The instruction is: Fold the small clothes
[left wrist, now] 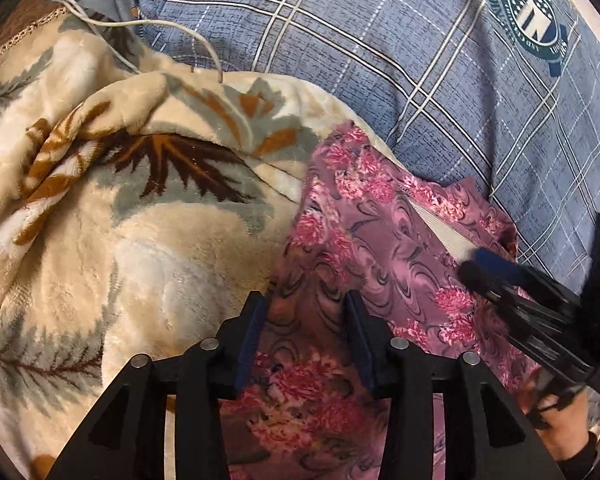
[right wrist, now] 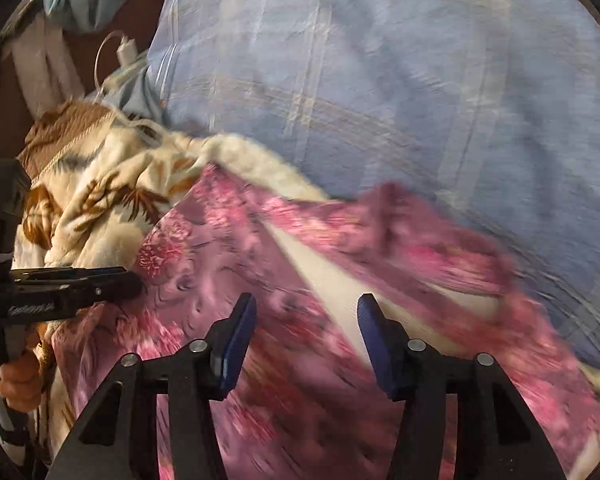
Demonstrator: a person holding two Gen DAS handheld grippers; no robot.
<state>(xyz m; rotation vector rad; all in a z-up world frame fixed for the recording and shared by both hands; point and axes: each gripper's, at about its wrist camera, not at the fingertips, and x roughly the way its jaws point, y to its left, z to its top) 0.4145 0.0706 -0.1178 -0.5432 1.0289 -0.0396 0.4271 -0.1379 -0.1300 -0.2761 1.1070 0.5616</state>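
Two grippers, the left gripper (left wrist: 306,320) and the right gripper (right wrist: 306,334), both spread wide and holding nothing, hovered over a pink floral garment (left wrist: 380,240) lying rumpled across a beige fleece blanket (left wrist: 120,220) and blue plaid bedding (left wrist: 380,60), apparently ready to grasp its edges.

My fingers (left wrist: 256,332): matt black plastic w/ dark blue rubbery pads, small shiny metal pins. Pink floral garment (left wrist: 380,240): thin smooth cloth, ribbed white elastic band (left wrist: 444,232). Cream blanket (left wrist: 140,200): thick plush fleece, soft sheen. Blue plaid bedsheet (left wrist: 380,60): matt crinkled woven cotton.
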